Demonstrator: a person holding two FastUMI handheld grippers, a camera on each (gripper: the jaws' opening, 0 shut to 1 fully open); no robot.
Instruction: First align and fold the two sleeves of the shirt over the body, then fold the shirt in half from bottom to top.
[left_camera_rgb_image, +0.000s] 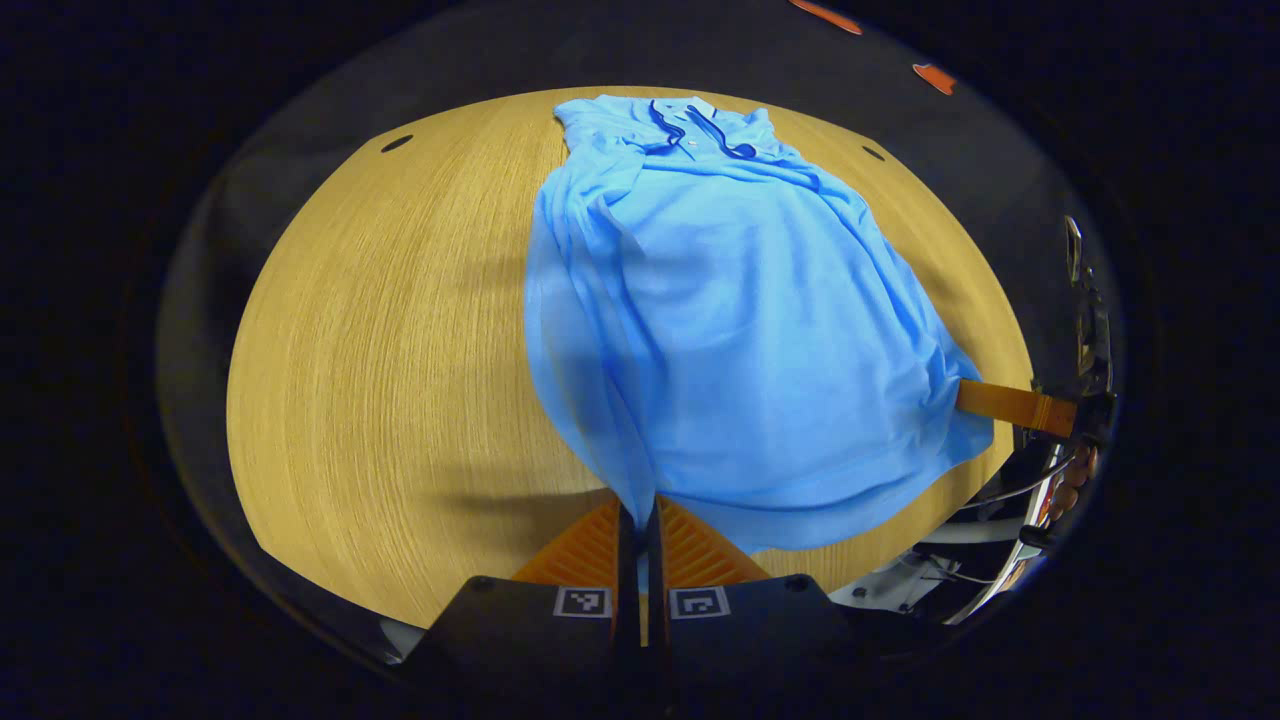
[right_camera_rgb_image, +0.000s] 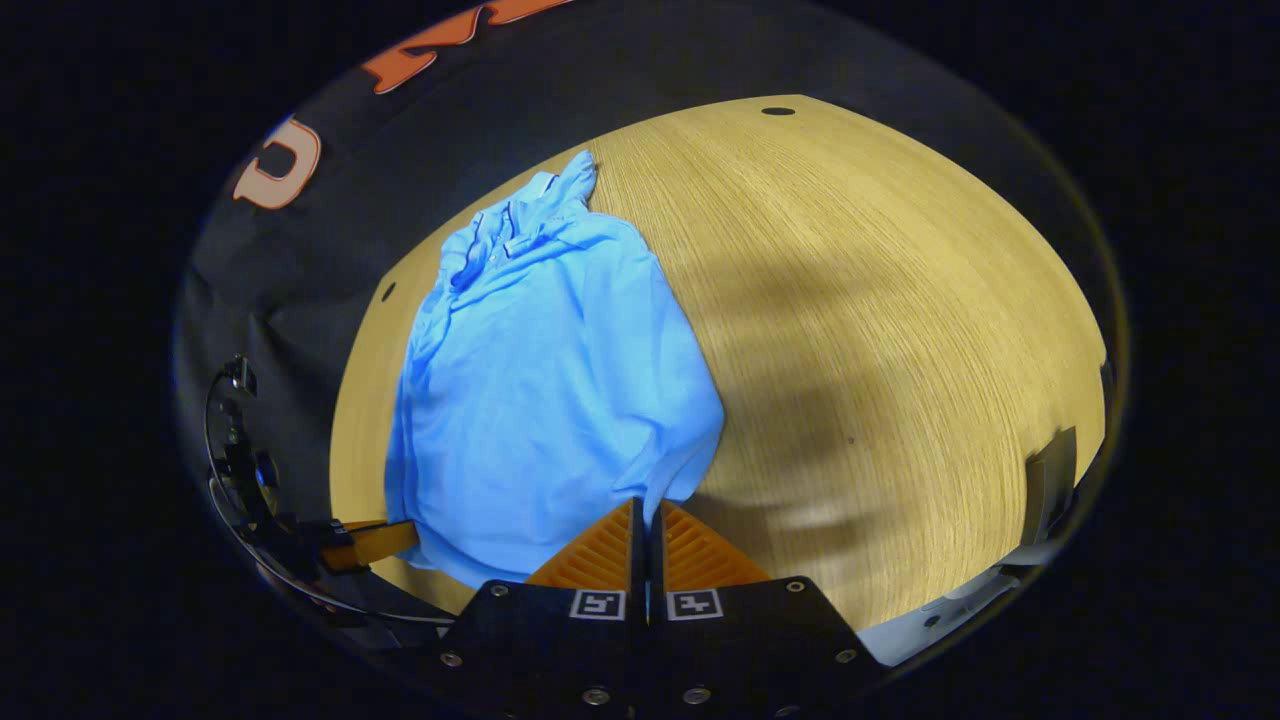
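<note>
A light blue polo shirt (left_camera_rgb_image: 740, 330) lies lengthwise on the wooden table (left_camera_rgb_image: 380, 350), its dark-trimmed collar (left_camera_rgb_image: 700, 130) at the far end. The sleeves look tucked in over the body. My left gripper (left_camera_rgb_image: 637, 520) is shut on the near hem at one corner, and the cloth rises to it in folds. In the right gripper view the shirt (right_camera_rgb_image: 540, 390) spreads to the left, and my right gripper (right_camera_rgb_image: 645, 520) is shut on the other hem corner. Each gripper also appears in the other's view, the right gripper (left_camera_rgb_image: 1000, 402) and the left gripper (right_camera_rgb_image: 375, 541), both at the hem's edge.
Bare table (right_camera_rgb_image: 880, 300) stretches wide on both sides of the shirt. Small dark holes (left_camera_rgb_image: 396, 143) mark the tabletop near its far corners. The black booth wall stands behind the far edge. A pale object (right_camera_rgb_image: 1045, 480) sits at the table's right edge.
</note>
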